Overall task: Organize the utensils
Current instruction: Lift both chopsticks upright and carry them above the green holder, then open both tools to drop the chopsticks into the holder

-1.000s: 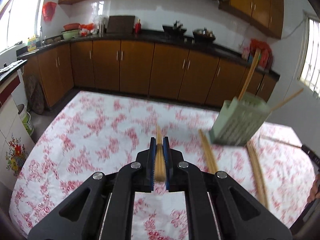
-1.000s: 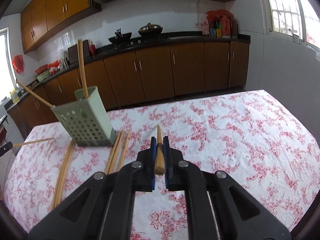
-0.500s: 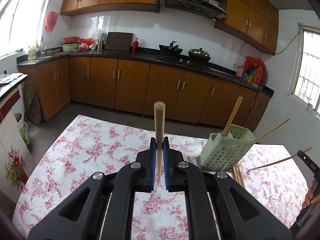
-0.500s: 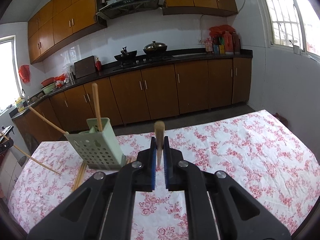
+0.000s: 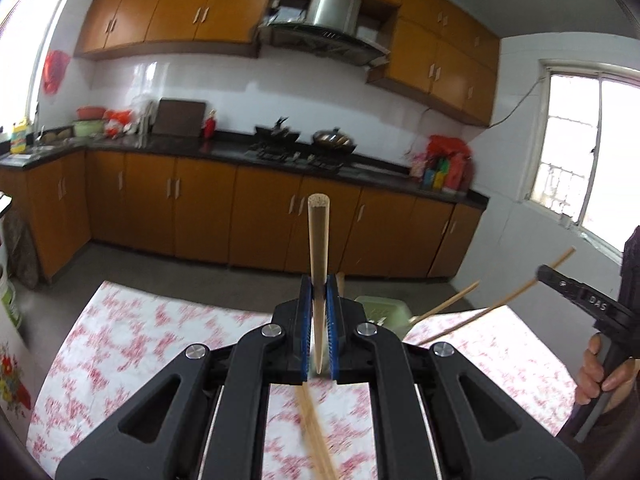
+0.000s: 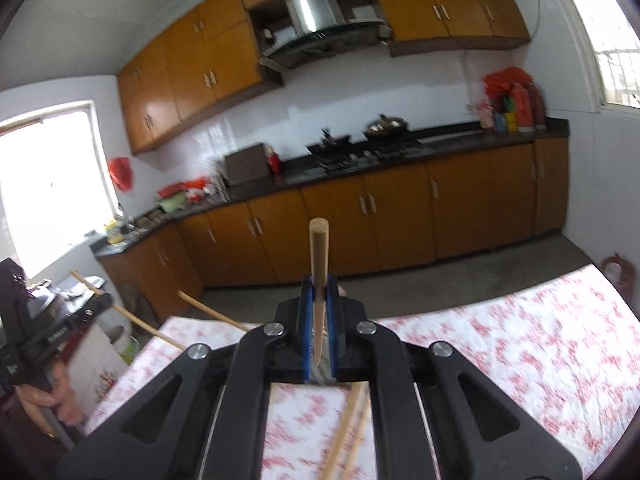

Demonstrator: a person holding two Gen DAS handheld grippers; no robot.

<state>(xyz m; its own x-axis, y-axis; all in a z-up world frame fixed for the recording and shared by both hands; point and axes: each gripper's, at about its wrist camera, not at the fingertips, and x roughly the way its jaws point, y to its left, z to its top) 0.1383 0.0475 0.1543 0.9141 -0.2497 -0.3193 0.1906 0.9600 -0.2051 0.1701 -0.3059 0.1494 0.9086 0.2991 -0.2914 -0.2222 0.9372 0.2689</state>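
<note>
My left gripper is shut on a wooden chopstick that stands up between its blue pads, high above the table. My right gripper is shut on another chopstick the same way. The pale green perforated utensil holder shows only as a corner behind the left gripper's fingers, with a chopstick slanting out of it. Loose chopsticks lie on the floral tablecloth below. In the left wrist view the right gripper's body and a hand appear at the right edge.
The table carries a red-and-white floral cloth. Beyond it run orange kitchen cabinets under a dark counter with a stove and pans. More loose chopsticks lie under the right gripper. Windows are at both sides.
Both grippers have risen and tilted up with their chopsticks; the table and the holder have dropped low in both views, and the holder is now mostly hidden behind the fingers.
</note>
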